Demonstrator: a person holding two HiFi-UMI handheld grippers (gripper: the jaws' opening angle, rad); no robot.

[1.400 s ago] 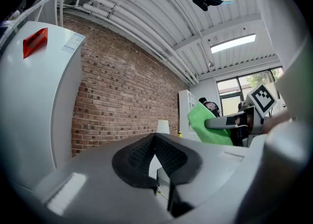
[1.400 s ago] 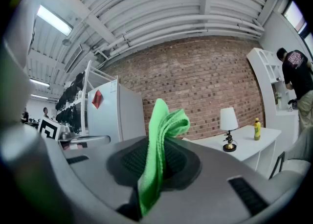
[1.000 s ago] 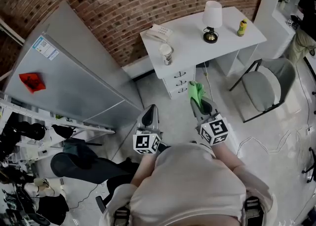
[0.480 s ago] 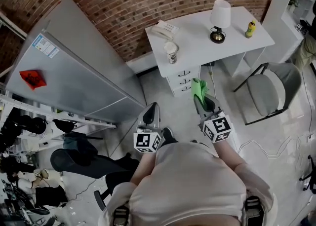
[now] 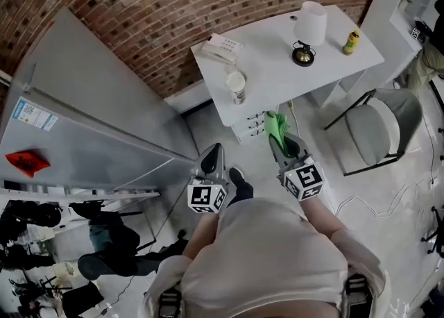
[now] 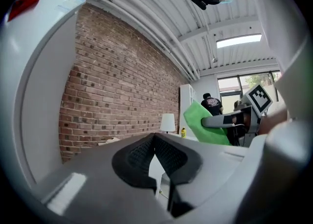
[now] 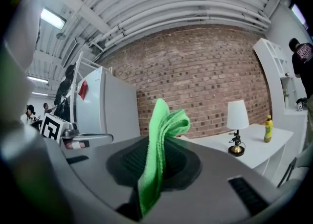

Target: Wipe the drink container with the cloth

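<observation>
Head view: pinching a green cloth in the right gripper, near the front of the white table but not touching it. Holding the left gripper beside it, well apart from the drink cup standing by the table's front edge.

Left gripper view: pressing the fingers together on nothing.

Right gripper view: squeezing the cloth tight between the fingers. Pointing toward a lamp and a yellow bottle standing on the table.

Pale beige top; left gripper, right gripper: grey shells, black ribbed fingers, white black-marked cubes.
</observation>
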